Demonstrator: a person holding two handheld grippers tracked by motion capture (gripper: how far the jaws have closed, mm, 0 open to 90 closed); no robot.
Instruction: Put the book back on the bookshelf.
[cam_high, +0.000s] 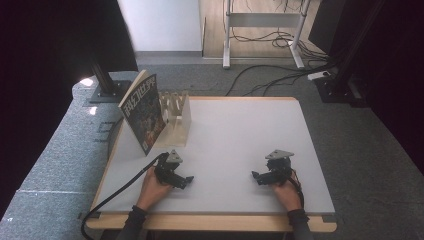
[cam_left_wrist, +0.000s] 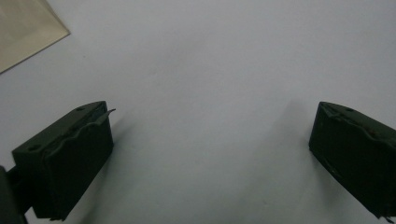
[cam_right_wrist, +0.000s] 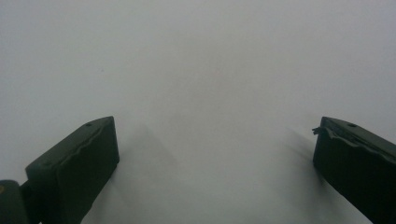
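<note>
Magazine with dark glossy cover (cam_high: 145, 116) leans on the pale wooden slotted rack (cam_high: 177, 117); left gripper (cam_high: 186, 181), spread wide and empty like right gripper (cam_high: 256, 176), should approach its free edge squarely.

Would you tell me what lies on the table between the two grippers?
Nothing: the high view shows bare grey table between left gripper and right gripper.

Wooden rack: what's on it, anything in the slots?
A magazine leans upright against the left side of the wooden rack. The visible slots look empty; those behind the magazine are covered.
</note>
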